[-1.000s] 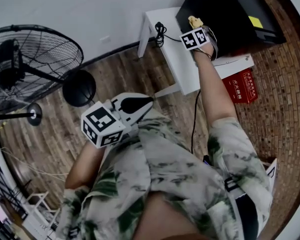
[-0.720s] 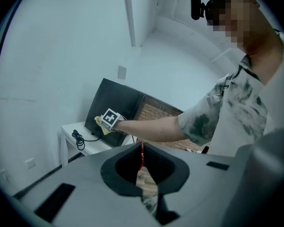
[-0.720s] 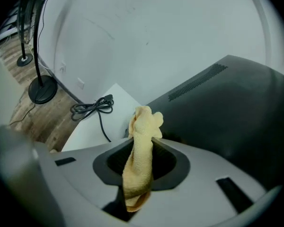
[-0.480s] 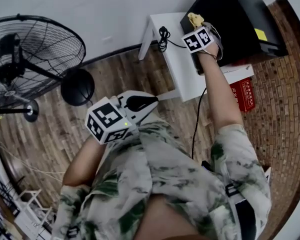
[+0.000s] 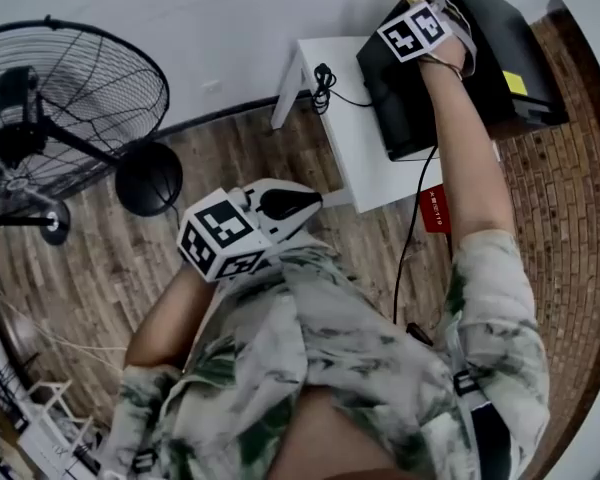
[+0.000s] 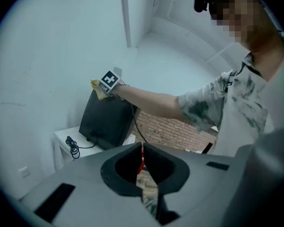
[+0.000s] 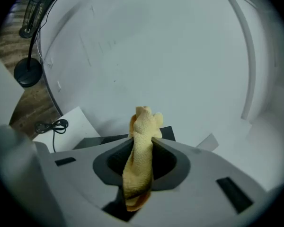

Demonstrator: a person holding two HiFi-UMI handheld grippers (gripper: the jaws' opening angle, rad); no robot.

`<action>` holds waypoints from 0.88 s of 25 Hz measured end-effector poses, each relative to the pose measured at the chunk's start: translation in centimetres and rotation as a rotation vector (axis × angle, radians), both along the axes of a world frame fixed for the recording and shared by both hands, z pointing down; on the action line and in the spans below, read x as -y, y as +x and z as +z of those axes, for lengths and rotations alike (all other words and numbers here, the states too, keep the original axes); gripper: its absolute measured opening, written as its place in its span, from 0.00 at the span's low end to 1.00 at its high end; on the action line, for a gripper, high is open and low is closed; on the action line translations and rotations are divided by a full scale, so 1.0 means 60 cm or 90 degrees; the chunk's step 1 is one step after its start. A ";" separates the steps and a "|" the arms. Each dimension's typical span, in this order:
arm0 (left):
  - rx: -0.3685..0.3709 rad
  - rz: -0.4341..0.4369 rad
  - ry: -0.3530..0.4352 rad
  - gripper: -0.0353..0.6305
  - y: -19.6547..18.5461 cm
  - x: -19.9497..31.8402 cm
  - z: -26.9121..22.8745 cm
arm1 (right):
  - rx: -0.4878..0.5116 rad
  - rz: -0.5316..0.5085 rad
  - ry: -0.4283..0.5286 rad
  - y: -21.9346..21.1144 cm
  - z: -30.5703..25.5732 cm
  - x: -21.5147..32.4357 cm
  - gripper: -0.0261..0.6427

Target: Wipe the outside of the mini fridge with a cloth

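We hold the yellow cloth (image 7: 139,164) clamped in our right gripper (image 7: 143,135) at the top back edge of the black mini fridge (image 5: 507,30), seemingly touching it. Our left gripper (image 6: 142,149), jaws together and empty, hangs well apart.

The right gripper (image 7: 143,137) has two grey jaws pressed tight on a soft yellow cloth (image 7: 139,167); the cloth pokes up past the jaw tips and hangs down behind them; just past the tips is the flat black top of the mini fridge (image 7: 167,132); to the left is a white table (image 7: 75,121) with a curled black cable (image 7: 51,126) on it; a plain white wall (image 7: 156,56) fills most of the view; far up on the left, a round black stand base (image 7: 28,73) sits on the brown wooden floor (image 7: 32,109).
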State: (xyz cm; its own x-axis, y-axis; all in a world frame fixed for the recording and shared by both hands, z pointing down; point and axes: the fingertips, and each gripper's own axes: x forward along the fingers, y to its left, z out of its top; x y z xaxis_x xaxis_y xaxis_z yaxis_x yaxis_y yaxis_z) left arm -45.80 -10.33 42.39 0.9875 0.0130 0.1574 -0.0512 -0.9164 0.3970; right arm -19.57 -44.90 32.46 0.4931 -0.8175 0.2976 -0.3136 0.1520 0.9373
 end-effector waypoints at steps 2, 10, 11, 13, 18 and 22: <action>-0.001 -0.007 -0.001 0.09 0.001 0.004 0.002 | -0.027 0.006 -0.009 0.012 -0.003 0.014 0.19; 0.003 -0.045 -0.019 0.09 -0.012 0.025 0.016 | -0.064 0.050 -0.109 0.058 0.113 0.040 0.19; 0.005 -0.051 -0.022 0.09 -0.015 0.029 0.018 | -0.074 0.048 -0.122 0.058 0.131 0.042 0.19; 0.009 -0.064 -0.027 0.09 -0.021 0.035 0.023 | -0.091 0.046 -0.148 0.058 0.168 0.046 0.19; 0.016 -0.089 -0.037 0.09 -0.033 0.046 0.034 | -0.102 0.045 -0.211 0.057 0.262 0.053 0.19; 0.025 -0.107 -0.047 0.09 -0.037 0.054 0.050 | -0.093 0.057 -0.255 0.072 0.337 0.054 0.19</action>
State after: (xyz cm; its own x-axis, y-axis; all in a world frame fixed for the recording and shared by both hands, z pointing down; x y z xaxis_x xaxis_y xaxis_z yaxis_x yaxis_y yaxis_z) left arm -47.99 -13.58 45.38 0.9698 -0.1390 0.2005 -0.2181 -0.8620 0.4575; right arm -15.23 -48.12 52.69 0.6177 -0.6037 0.5039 -0.2107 0.4902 0.8457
